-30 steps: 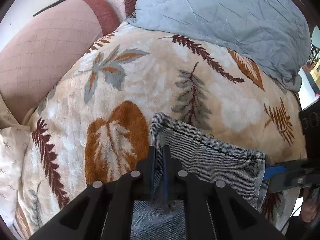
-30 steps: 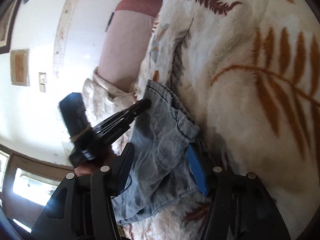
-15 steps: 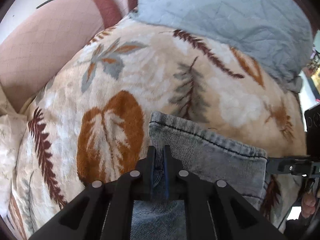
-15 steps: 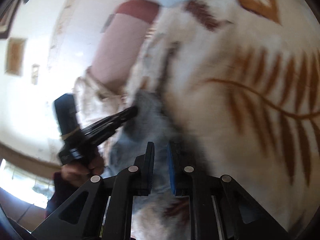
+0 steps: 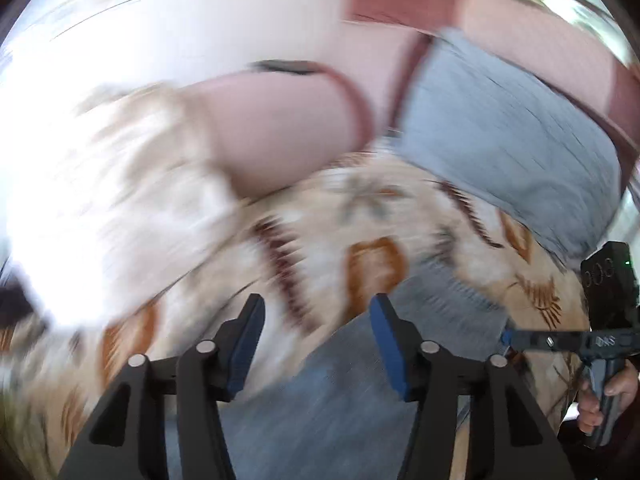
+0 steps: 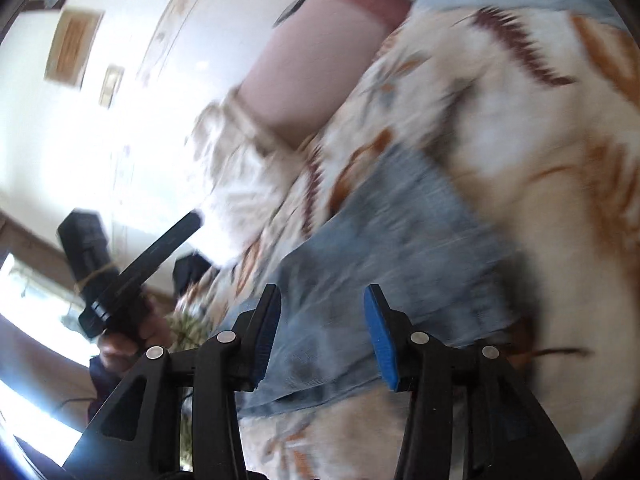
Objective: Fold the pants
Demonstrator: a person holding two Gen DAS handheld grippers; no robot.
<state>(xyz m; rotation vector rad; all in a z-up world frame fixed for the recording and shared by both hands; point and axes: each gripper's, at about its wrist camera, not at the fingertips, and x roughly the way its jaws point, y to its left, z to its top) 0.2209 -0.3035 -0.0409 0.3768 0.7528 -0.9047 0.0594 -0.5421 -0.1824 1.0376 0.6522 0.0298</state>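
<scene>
Hovering, apparently empty: both tongs point(image 5: 316, 312) over pants point(image 6: 400, 240).

Open blanket point(image 6: 520, 152) flanks the pants point(image 6: 392, 240); pink armrest point(image 5: 280, 128) and grey pillow point(image 5: 500, 128) block beyond

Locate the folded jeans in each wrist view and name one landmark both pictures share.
Left wrist view: the jeans lie at bottom centre, running up to the right behind the open fingers.
Right wrist view: the jeans fill the centre, lying slantwise on the leaf-print blanket.
Shared landmark: the pink sofa arm, beyond the blanket in both.
</scene>
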